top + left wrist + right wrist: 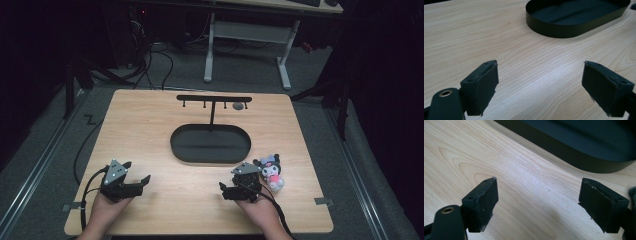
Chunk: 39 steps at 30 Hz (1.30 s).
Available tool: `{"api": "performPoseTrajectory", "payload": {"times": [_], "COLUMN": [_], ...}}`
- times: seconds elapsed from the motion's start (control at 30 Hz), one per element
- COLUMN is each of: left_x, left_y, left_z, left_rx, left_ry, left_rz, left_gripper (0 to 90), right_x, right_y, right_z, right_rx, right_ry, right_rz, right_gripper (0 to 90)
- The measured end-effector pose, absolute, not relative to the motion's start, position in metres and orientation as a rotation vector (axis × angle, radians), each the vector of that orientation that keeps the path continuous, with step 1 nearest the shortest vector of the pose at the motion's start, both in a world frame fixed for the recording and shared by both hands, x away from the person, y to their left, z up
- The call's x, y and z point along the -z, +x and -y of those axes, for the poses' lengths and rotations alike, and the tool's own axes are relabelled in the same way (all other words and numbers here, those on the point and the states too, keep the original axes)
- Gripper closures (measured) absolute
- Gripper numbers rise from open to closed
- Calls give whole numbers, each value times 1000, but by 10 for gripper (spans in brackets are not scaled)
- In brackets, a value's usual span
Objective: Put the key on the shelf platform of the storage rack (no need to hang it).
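No text, label, brand, number or sign can be read anywhere in these pictures. The wooden table (150, 130) carries no print, and neither does the black oval tray (210, 156) near its middle. The plush toy (271, 171) near the right edge shows no legible tag. The left gripper (140, 182) and right gripper (226, 189) bear no readable marking either.

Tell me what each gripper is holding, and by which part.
Nothing is held: left gripper and right gripper are both open over bare table.
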<state>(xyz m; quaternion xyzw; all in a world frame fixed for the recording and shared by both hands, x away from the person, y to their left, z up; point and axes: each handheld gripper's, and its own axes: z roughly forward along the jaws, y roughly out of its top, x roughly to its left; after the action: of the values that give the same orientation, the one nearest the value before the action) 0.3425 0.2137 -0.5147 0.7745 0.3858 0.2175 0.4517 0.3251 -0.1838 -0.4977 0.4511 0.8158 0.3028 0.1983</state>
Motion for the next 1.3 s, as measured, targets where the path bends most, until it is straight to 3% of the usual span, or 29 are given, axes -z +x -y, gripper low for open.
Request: {"api": "performPoseTrajectory", "payload": {"times": [0.93, 1.3], "left_x": [515, 516], "left_y": [343, 345], "left_z": [-213, -213], "left_rx": [-540, -516], "left_ry": [1926, 1933], "left_rz": [-957, -965], "left_gripper": [149, 149], "right_x": [493, 479], "right_y": [329, 335], "right_z": [168, 181], "right_rx": [-556, -419], "right_ry": [1231, 1255], "right_rz": [-2505, -2562], "right_gripper": [198, 204]}}
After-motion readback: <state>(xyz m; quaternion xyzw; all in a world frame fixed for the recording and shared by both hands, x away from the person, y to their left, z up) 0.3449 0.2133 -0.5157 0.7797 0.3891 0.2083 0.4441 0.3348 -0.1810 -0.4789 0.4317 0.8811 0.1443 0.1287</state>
